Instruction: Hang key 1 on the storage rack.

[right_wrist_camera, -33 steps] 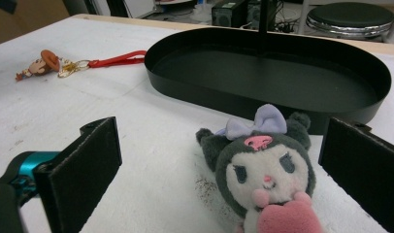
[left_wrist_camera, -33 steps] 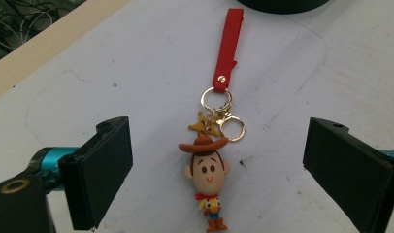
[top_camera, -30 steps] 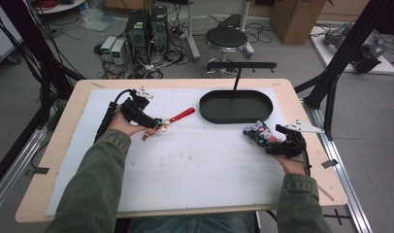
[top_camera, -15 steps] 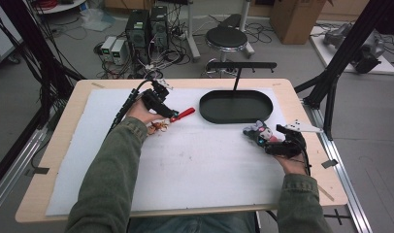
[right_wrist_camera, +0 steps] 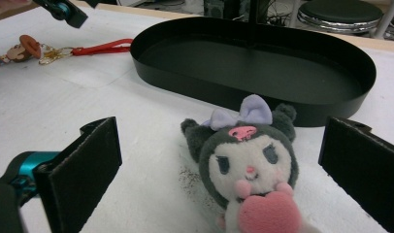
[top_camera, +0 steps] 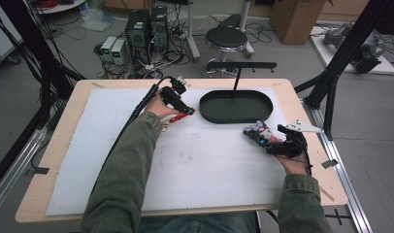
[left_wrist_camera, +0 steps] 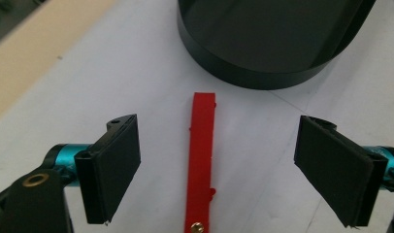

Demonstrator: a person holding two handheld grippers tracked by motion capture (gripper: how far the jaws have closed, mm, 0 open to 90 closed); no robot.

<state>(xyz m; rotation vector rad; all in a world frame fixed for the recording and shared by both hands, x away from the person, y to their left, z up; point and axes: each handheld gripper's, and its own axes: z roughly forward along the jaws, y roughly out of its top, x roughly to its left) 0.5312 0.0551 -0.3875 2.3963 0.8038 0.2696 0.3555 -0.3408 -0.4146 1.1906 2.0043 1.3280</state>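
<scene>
Now the red strap (left_wrist_camera: 201,160), seemingly light and limp, lying flat on the white mat just before the black tray (left_wrist_camera: 268,43), is being straddled by the left gripper (left_wrist_camera: 219,170), whose wide jaws have just been closing, and is probably best pinched mid-length.

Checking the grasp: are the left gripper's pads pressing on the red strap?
No, the red strap lies between the left gripper's open pads, clear of both.

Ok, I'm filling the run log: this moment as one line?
left gripper: open, jaws just closing, astride red strap | right gripper: open, astride plush toy | black tray: empty
</scene>
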